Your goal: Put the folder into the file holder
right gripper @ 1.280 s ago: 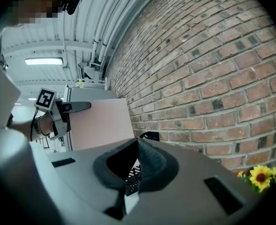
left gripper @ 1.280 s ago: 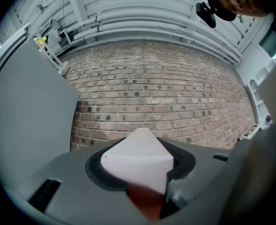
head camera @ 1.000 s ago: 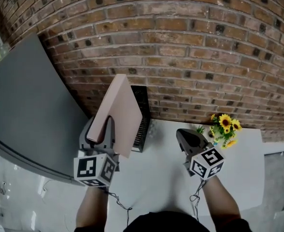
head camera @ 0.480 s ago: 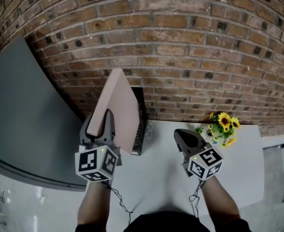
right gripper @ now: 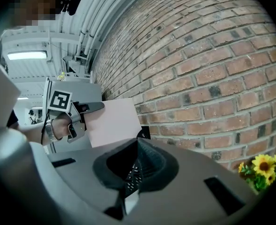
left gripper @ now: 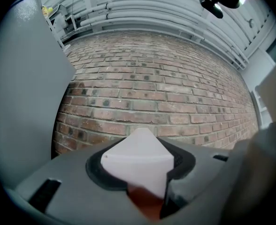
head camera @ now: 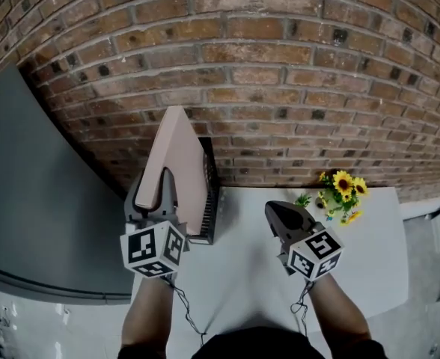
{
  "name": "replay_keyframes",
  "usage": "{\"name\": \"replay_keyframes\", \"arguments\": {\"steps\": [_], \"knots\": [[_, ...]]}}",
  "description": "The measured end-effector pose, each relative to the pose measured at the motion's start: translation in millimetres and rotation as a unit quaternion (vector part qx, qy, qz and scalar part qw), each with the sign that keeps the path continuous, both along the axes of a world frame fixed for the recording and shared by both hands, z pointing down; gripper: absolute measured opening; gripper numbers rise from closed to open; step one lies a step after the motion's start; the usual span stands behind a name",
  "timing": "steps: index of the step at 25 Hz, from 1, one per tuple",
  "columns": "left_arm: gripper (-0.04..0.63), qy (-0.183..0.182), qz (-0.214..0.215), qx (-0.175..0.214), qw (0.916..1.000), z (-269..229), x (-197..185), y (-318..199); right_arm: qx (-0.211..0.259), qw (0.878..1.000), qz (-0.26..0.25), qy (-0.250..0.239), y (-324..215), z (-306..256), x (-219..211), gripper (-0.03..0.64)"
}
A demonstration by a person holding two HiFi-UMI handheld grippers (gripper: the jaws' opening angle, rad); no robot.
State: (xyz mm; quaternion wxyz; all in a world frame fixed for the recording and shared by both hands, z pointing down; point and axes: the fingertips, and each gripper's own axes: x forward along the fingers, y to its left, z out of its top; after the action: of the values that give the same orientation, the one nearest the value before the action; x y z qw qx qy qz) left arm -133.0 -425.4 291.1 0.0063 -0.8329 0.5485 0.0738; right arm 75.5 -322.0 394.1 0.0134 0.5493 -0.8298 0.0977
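The left gripper (head camera: 159,191) is clamped on the near lower edge of the pink folder (head camera: 181,152) and holds it upright on its edge, with the flat sides facing left and right. The reason is probably that the slots of the black mesh holder (head camera: 209,189) run the same way, so the folder can go down into a slot without any turning. The folder is in the air, above and just left of the holder. In the head view its lower part overlaps the holder, and it cannot be told whether the two touch. The holder stands on the white table (head camera: 242,268), close against the brick wall (head camera: 295,81). Because the grip is at the near end, the far end is free to enter first. The left forearm reaches straight ahead and the gripper is about level. The right gripper (head camera: 278,214) has its jaws together and holds nothing. It hovers over the table to the right of the holder and points toward it, perhaps ready to steady the holder. Yellow flowers (head camera: 341,193) stand further right, well apart.
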Motion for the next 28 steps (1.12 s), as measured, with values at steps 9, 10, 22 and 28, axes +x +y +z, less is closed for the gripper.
{"name": "replay_keyframes", "arguments": {"steps": [9, 10, 22, 28], "knots": [[0.178, -0.016, -0.008, -0.013, 0.9998, 41, 11, -13, -0.016, 1.0, 0.008, -0.006, -5, 14, 0, 0.003], [0.178, -0.019, -0.009, -0.014, 0.9997, 47, 12, -14, -0.017, 1.0, 0.009, -0.006, -6, 15, 0, 0.003], [0.179, -0.031, -0.007, -0.044, 0.9985, 106, 25, -22, -0.025, 1.0, 0.013, -0.005, -5, 21, 4, 0.003], [0.181, -0.035, -0.009, -0.056, 0.9978, 123, 28, -25, -0.027, 0.999, 0.015, -0.01, -5, 23, 4, 0.003]]}}
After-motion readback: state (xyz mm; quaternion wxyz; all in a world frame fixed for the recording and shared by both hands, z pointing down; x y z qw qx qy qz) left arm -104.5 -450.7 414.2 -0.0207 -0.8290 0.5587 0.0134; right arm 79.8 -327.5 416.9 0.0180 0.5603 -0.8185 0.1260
